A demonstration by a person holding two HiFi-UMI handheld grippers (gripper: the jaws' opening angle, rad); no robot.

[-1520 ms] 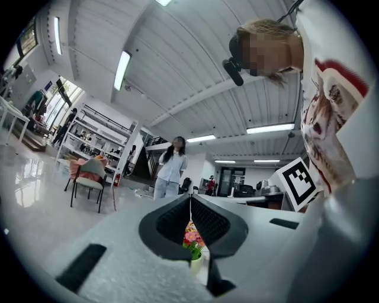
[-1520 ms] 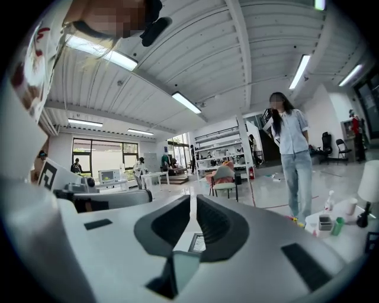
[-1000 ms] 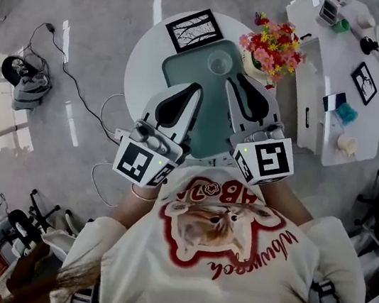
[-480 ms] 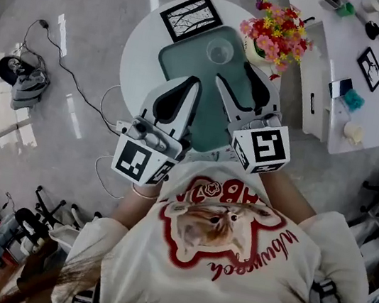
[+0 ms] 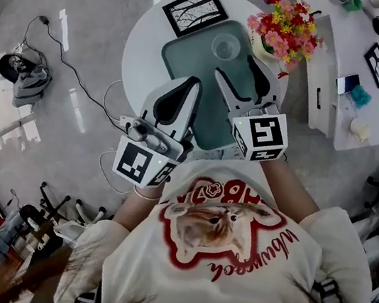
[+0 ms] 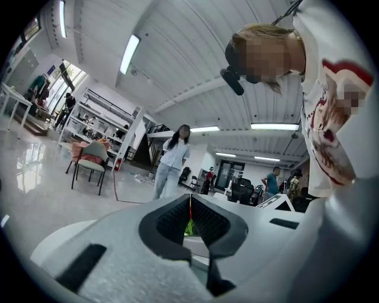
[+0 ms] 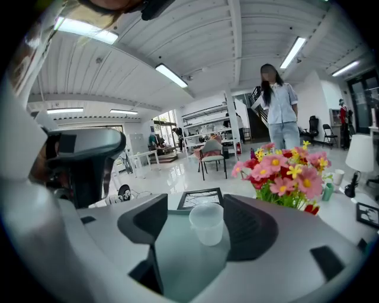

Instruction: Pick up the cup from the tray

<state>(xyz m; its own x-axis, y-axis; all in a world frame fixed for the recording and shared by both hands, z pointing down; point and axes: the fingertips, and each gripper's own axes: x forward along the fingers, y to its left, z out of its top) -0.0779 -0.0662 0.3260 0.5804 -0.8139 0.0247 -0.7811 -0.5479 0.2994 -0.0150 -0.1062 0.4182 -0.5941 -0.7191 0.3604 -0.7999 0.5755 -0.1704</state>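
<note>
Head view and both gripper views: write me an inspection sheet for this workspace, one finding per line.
Surface: round white table bearing a green tray.
Job's things: clear cup upright at the tray's far end, untouched.
Clutter: framed picture and flowers beside the tray.
Grippers: left hand-held gripper shut, empty; right hand-held gripper open, its jaws have just been opening, nothing between them, cup just ahead.
Cables: black cable across the floor; white cable by the table.
Surroundings: second table with small items; person standing beyond.

A round white table (image 5: 137, 59) carries a green tray (image 5: 190, 62), a framed picture (image 5: 194, 10) and a pot of flowers (image 5: 285, 28).
</note>
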